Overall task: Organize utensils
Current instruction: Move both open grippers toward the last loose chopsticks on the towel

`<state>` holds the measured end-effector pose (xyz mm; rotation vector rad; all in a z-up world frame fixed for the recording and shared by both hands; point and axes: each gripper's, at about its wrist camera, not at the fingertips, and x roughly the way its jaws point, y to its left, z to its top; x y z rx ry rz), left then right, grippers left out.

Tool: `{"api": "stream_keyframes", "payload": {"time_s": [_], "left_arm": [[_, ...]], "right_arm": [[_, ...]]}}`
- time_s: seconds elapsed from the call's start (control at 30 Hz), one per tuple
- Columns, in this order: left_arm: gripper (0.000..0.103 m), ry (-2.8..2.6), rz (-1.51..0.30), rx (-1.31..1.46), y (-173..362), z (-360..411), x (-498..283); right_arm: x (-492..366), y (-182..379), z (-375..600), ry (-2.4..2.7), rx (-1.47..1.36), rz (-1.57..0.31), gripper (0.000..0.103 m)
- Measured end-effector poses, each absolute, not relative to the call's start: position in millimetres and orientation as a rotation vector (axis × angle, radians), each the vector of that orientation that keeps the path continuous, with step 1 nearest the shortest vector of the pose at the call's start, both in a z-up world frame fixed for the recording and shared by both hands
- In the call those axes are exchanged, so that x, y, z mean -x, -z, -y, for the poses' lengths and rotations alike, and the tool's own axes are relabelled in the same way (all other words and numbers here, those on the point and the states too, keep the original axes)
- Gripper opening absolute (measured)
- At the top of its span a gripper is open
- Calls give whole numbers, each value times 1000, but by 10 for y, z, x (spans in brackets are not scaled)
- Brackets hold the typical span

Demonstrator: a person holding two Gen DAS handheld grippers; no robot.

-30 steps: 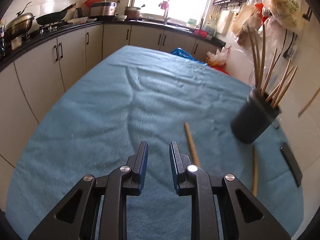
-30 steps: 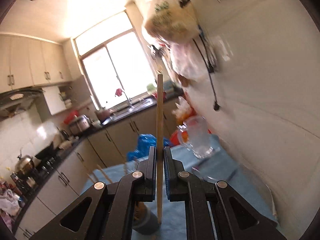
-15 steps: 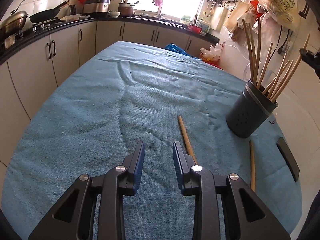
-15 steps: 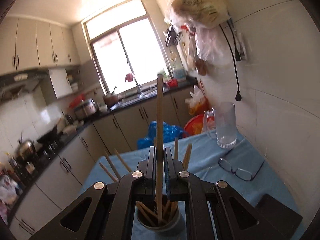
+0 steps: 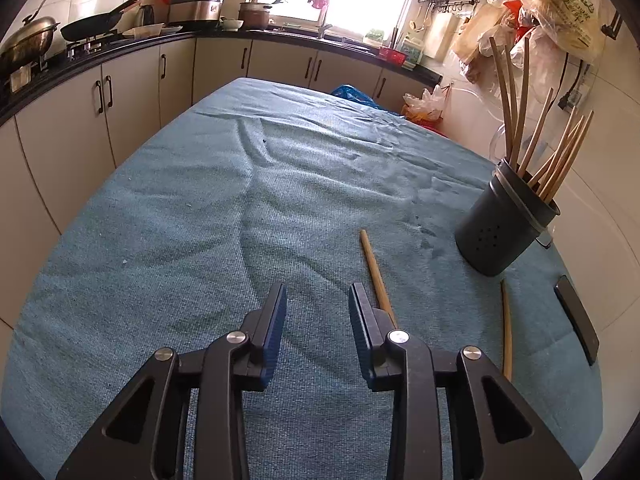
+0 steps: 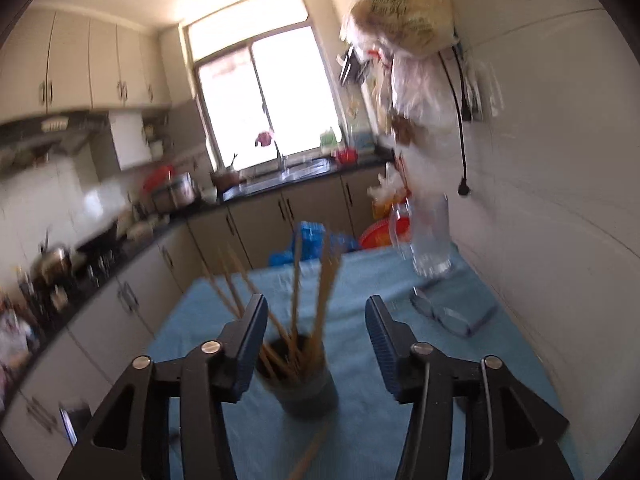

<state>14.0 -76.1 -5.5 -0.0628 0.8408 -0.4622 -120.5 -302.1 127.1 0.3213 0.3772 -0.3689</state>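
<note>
A dark grey utensil holder (image 5: 505, 228) with several wooden chopsticks stands at the right of the blue-cloth table (image 5: 200, 220). One loose chopstick (image 5: 376, 274) lies just right of my left gripper (image 5: 316, 300), which is open and empty above the cloth. Another chopstick (image 5: 506, 328) lies in front of the holder. My right gripper (image 6: 316, 316) is open and empty, above the holder (image 6: 306, 384); a loose chopstick (image 6: 310, 454) lies below it.
A black phone (image 5: 576, 322) lies near the table's right edge. Glasses (image 6: 452, 316) and a clear glass jug (image 6: 430, 240) sit at the far right by the wall. Cabinets and a counter run along the left and back.
My right gripper has opened and let go of the chopstick, which now stands in the holder. My left gripper has opened a little wider and shifted slightly.
</note>
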Motion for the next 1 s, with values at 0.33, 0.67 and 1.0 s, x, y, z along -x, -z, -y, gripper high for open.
{"api": "stream_keyframes", "payload": {"time_s": [0.33, 0.67, 1.0], "left_arm": [[34, 452, -838, 64, 50, 742, -124], [40, 448, -862, 66, 81, 729, -160], [42, 446, -894, 64, 126, 729, -178]], "right_arm": [[1496, -536, 3111, 427, -431, -639, 66], [1222, -132, 3067, 295, -621, -871, 60], [564, 147, 2962, 312, -614, -1073, 35]]}}
